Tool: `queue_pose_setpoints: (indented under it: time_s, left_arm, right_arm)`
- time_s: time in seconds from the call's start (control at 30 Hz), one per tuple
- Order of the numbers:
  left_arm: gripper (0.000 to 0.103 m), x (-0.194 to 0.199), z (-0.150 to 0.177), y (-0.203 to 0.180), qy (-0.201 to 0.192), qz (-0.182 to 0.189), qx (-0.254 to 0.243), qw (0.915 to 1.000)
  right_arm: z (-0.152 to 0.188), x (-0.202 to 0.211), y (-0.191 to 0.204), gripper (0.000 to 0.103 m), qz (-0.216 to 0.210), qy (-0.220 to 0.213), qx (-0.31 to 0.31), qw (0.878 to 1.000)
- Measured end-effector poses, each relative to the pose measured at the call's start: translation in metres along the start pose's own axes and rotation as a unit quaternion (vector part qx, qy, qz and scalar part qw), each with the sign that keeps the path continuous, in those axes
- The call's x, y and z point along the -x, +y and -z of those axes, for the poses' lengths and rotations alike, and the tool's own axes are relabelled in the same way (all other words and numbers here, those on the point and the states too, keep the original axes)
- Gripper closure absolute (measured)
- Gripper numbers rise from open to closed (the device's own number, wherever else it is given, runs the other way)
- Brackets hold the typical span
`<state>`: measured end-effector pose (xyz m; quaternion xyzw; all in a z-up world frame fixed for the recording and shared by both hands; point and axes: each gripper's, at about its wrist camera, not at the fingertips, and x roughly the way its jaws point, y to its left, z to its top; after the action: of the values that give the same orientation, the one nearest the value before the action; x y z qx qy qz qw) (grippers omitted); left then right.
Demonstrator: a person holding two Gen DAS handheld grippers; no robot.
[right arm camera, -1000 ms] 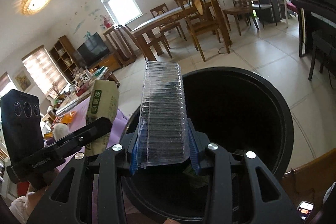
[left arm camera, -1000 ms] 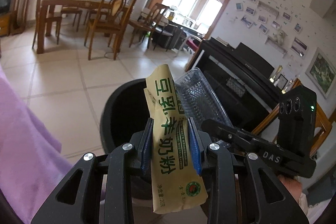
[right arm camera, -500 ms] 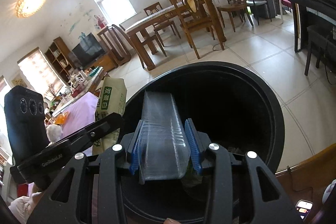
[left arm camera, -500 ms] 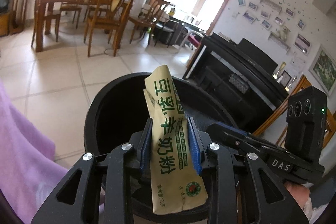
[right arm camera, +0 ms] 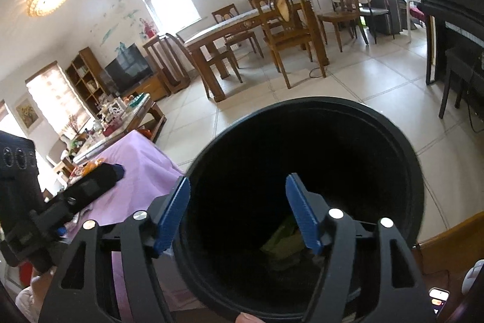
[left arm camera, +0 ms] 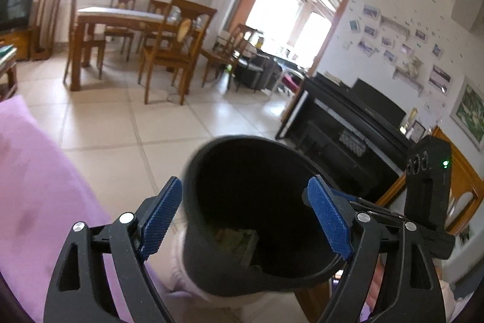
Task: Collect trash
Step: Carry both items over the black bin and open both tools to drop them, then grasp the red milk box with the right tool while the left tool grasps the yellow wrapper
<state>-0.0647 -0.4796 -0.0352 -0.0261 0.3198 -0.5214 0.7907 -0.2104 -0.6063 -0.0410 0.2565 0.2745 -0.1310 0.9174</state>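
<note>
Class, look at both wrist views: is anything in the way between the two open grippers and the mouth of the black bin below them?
Nothing visible. The left gripper and right gripper are both opening with nothing between their fingers, directly over the black bin. Its mouth is uncovered, and a green-and-yellow wrapper already lies inside.

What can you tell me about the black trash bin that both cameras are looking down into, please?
The black trash bin is a round, open-topped container with a smooth, matte, plastic-looking wall and a thin rolled rim. It stands upright on the pale tiled floor, beside a purple cloth. Its inside is dark; a yellowish-green packet lies near the bottom. The opening jaws of both grippers frame its mouth with nothing between them, and neither visibly touches it.
</note>
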Motion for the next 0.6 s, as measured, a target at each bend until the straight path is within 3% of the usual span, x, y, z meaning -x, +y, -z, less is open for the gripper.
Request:
queue_pose_setpoints:
  time_s: [0.17, 0.33, 0.5, 0.6]
  left_arm:
    - [0.019, 0.071, -0.004, 0.051, -0.039, -0.041, 0.025, 0.9981]
    - [0.019, 0.153, -0.003, 0.114, -0.078, -0.103, 0.039, 0.9909]
    - [0.019, 0.242, 0.003, 0.184, -0.082, -0.202, 0.004, 0.9759]
    - [0.019, 0.289, 0.0, 0.232, -0.048, -0.264, -0.038, 0.9625]
  right_arm:
    - [0.001, -0.013, 0.045, 0.032, -0.014, 0.012, 0.033, 0.999]
    - [0.007, -0.031, 0.102, 0.03, -0.041, 0.024, 0.07, 0.996]
    - [0.014, -0.06, 0.173, 0.03, -0.082, 0.047, 0.108, 0.99]
    - [0.019, -0.076, 0.218, 0.03, -0.11, 0.064, 0.133, 0.983]
